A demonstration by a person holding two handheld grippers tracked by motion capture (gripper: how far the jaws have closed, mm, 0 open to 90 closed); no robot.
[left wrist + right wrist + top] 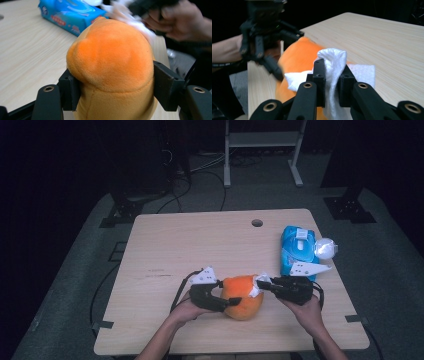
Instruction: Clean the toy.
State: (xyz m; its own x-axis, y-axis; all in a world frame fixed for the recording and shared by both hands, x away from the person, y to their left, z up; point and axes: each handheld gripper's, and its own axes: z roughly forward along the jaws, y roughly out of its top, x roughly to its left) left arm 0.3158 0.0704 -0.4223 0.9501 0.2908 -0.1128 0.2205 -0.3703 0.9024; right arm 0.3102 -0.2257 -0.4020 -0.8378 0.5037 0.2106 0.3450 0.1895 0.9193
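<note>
Left gripper (227,303): you've got it clamped on the orange plush toy (243,296), one jaw on each flank, and the fabric dents in under the pads.
Right gripper (264,285): pinched tight on a bunched white wipe (333,72), which you're laying against the toy's upper side.
Toy's place: it sits on the tabletop (200,245) near the front edge, a little right of the middle, between your two hands.
How it handles: soft, light and squashy by the look of it; it will give rather than slip, and a hard swipe could roll it out of the jaws.
Where to hold: low across the widest part, as you have it now, so the top stays free for wiping.
Wipe: thin and limp, so grip the gathered fold.
Further out: blue wipes pack (298,248) by the right edge, a crumpled white ball (325,248) just beside it.
</note>
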